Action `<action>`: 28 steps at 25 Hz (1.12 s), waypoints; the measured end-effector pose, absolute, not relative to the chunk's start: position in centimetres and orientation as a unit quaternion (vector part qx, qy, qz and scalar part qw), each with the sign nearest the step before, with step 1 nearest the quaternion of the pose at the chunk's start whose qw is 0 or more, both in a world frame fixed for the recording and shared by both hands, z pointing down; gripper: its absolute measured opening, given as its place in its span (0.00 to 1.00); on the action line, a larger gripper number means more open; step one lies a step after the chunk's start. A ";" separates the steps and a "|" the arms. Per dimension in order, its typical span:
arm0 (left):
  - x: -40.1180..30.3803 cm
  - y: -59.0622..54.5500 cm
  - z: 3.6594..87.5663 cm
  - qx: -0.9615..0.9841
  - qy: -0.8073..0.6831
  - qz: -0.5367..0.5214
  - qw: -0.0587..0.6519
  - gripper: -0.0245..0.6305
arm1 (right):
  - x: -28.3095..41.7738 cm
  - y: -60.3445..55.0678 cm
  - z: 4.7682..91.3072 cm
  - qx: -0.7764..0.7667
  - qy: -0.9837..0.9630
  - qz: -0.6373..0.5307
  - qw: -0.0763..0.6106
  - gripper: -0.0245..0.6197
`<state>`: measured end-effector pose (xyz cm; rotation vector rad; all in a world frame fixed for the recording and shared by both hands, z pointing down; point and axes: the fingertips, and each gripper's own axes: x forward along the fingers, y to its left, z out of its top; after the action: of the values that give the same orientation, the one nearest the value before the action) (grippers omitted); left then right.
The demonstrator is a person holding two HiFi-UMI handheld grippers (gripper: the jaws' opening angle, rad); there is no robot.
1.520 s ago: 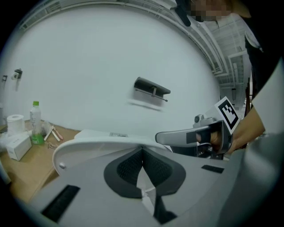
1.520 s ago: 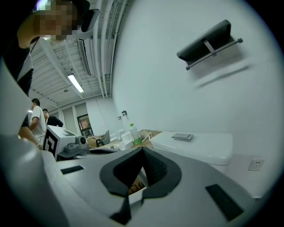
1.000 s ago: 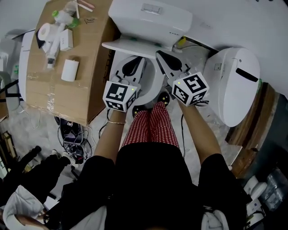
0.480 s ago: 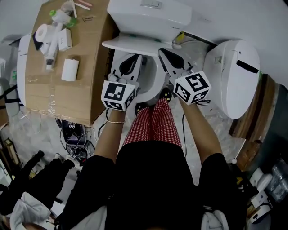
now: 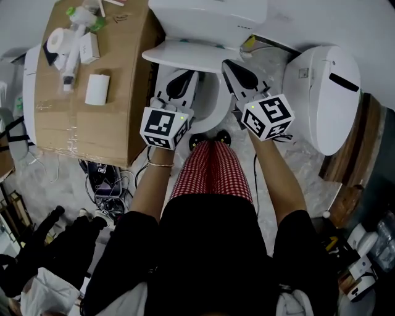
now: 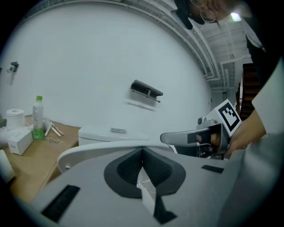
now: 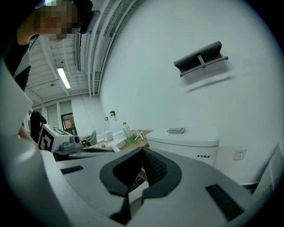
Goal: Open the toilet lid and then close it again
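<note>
You are holding the left gripper [image 6: 142, 150] and right gripper [image 7: 142, 150], both pinched closed on nothing, at the raised toilet lid's [image 5: 185, 57] front edge, so the unclamped lid is probably risking slipping and slamming down.

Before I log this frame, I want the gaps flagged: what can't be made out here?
Bowl: head view, mostly covered by the lid, left tongs and right tongs.
Tank: head view, back cut off by the top edge.
Print on the tank: right gripper view, too small.
Bottle label: left gripper view, too small.
</note>
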<state>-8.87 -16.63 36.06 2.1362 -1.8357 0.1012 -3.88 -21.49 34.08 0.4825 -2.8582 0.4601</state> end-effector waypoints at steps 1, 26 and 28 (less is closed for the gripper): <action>-8.9 -16.5 36.1 0.746 -0.645 0.039 0.161 0.04 | -3.8 -21.4 34.1 0.162 -0.969 0.158 0.102 0.07; -7.4 -12.6 38.3 0.727 -0.665 0.039 0.163 0.04 | -0.9 -17.3 36.4 0.151 -0.969 0.164 0.104 0.07; -7.3 -12.1 38.6 0.728 -0.665 0.047 0.161 0.04 | -0.9 -16.8 36.7 0.150 -0.969 0.163 0.107 0.07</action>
<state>-7.27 -12.11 38.61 2.0785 -1.8985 0.1346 -0.85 -16.83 36.68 0.4425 -2.8528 0.4792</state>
